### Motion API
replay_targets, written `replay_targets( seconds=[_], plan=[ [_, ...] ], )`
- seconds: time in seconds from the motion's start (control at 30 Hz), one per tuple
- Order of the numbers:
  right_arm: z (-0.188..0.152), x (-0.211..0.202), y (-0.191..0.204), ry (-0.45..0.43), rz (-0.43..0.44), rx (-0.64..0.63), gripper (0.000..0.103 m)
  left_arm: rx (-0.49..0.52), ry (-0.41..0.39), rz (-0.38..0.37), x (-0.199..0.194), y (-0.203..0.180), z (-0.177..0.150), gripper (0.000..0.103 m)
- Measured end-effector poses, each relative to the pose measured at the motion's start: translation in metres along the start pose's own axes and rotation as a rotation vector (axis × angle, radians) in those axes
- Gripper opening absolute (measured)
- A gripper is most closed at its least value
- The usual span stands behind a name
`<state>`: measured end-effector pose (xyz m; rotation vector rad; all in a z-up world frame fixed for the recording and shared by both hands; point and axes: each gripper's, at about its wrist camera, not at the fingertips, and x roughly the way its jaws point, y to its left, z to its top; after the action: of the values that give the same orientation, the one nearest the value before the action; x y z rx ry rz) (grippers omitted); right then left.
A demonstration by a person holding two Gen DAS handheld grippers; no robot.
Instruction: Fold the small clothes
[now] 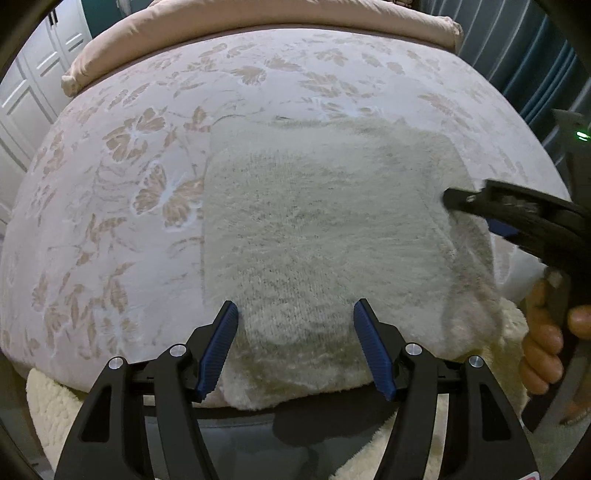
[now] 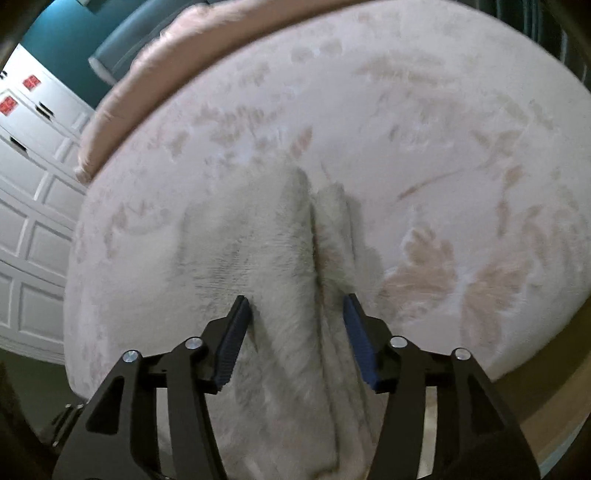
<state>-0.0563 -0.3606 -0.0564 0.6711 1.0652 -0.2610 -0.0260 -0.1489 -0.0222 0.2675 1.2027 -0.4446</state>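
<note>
The fuzzy garment (image 1: 325, 229) lies partly folded on the bed (image 1: 110, 184) — left tool (image 1: 295, 350) released, right tool (image 2: 297, 341) unclenched astride its raised fold — squaring remains.

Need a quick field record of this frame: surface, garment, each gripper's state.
surface: bed cover with a pink floral and butterfly print
garment: fuzzy cream knit, flat on the cover, near edge hanging over the bed's edge
left gripper: open, jaws either side of the garment's near part
right gripper: open, a raised fold between the pads
pillow: at the far edge
</note>
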Motion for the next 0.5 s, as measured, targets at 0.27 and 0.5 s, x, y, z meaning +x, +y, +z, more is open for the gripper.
replay_targets(
  seconds=[0.27,0.5],
  plan=[
    [0.009,-0.046,0.002,-0.165,0.073,-0.018,0.013,-0.001,-0.003,0.005,0.002,-0.004,0.005,0.068],
    [-0.002,-0.020,-0.010,-0.077,0.004,-0.001,0.017,0.041,-0.002,0.044,0.010,-0.016,0.007,0.071]
  ],
)
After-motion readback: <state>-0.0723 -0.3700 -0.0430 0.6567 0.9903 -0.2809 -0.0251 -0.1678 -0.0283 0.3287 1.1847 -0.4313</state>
